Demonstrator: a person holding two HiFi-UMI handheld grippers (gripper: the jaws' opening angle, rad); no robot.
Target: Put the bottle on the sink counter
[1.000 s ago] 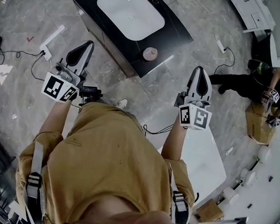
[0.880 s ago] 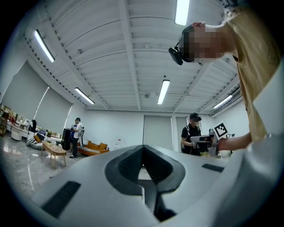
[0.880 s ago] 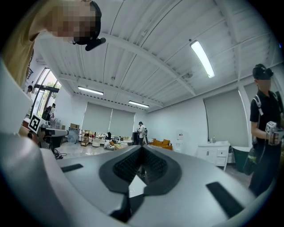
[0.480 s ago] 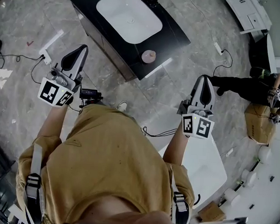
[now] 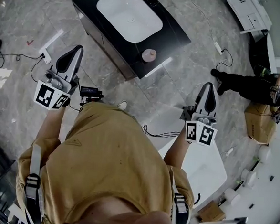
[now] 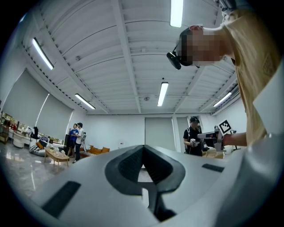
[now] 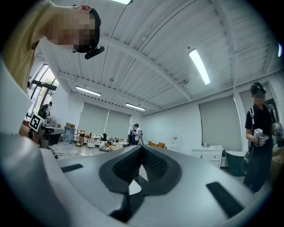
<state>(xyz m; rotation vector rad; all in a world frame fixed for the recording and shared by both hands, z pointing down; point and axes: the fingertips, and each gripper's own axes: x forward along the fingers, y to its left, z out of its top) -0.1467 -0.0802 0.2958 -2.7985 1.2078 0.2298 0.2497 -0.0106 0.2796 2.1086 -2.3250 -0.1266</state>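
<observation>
Bottle (image 5: 149, 54) on sink counter (image 5: 176, 37) looks small, light, rigid: grasp round its body; left gripper (image 5: 78, 48), right gripper (image 5: 209, 85) sit closed, empty

Grey marble floor (image 5: 190, 74), cables (image 5: 17, 53) on left. White table (image 5: 203, 166) near right, white cabinet (image 5: 247, 11) far right. White walls (image 6: 115, 128), ribbed ceiling (image 6: 133, 53), strip lights (image 6: 176, 11). Grey blinds (image 7: 95, 122) far side.

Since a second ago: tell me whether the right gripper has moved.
Yes. The right gripper has drawn back from the sink counter, toward the lower right of the head view. The counter itself has barely shifted there.
</observation>
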